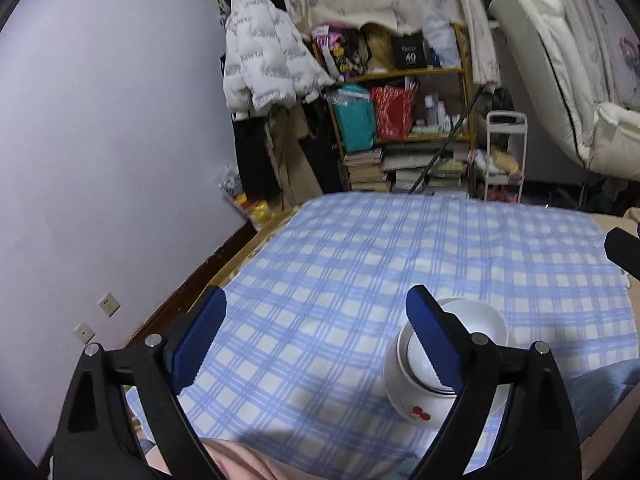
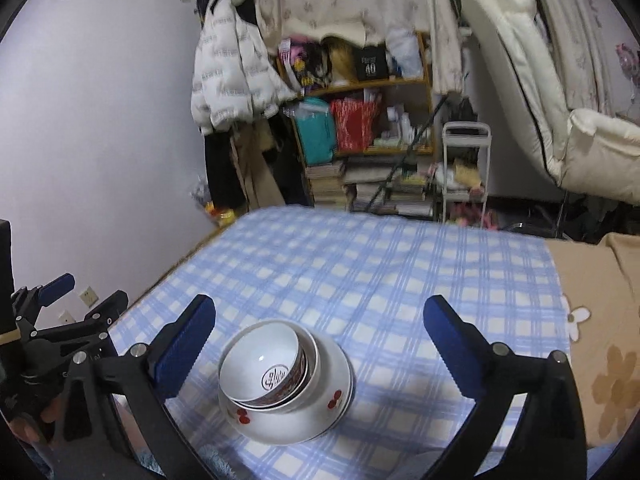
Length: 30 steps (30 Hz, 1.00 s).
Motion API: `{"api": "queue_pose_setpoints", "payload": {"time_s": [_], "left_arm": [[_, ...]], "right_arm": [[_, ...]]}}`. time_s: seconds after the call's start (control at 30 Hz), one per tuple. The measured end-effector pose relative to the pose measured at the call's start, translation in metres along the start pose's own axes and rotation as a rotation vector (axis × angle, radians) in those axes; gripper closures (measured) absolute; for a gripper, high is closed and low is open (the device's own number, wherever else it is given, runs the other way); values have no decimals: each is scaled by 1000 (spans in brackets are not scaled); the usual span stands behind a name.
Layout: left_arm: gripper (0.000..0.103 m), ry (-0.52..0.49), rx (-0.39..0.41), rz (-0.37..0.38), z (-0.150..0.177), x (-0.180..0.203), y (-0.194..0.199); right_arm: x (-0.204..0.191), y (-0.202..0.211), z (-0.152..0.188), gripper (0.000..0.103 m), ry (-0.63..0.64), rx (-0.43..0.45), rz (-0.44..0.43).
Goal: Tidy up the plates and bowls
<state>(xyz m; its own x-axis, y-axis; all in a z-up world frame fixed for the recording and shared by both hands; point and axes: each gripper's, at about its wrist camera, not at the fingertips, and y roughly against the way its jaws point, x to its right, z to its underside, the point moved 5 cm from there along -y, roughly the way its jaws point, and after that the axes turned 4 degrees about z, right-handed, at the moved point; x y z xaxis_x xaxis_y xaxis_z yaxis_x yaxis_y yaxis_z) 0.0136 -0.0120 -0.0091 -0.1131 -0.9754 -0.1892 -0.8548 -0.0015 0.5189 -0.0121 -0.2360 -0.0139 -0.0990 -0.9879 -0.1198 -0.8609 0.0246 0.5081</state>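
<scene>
Both tongs, left (image 1: 316, 340) and right (image 2: 320, 344), wide, empty; nested bowls (image 2: 280, 380) on checked cloth (image 2: 400, 272); box (image 2: 372, 65) reads "40".

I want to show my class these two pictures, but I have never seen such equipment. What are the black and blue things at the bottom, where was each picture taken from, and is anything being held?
They are hand-held tongs, one in each of a person's hands, each carrying a wide-angle camera that looks along its two blue-padded fingers. One picture looks out from the left tongs, the other from the right tongs. On the blue-and-white checked cloth stands a nested stack of white ceramic bowls; the largest has red cherry marks. Both tongs are open and hold nothing. The stack stands free on the cloth.
</scene>
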Motion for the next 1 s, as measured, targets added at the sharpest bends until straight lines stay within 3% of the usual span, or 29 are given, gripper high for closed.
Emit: {"api": "queue_pose_setpoints", "payload": {"time_s": [0.2, 0.57, 1.0], "left_arm": [[6, 27, 62, -17, 0, -6, 7], [6, -6, 22, -26, 15, -1, -9], [6, -4, 41, -21, 14, 2, -7]], "right_arm": [[-2, 20, 1, 0, 94, 124, 87], [-2, 1, 14, 0, 110, 85, 106], [-3, -10, 21, 0, 117, 56, 103]]}}
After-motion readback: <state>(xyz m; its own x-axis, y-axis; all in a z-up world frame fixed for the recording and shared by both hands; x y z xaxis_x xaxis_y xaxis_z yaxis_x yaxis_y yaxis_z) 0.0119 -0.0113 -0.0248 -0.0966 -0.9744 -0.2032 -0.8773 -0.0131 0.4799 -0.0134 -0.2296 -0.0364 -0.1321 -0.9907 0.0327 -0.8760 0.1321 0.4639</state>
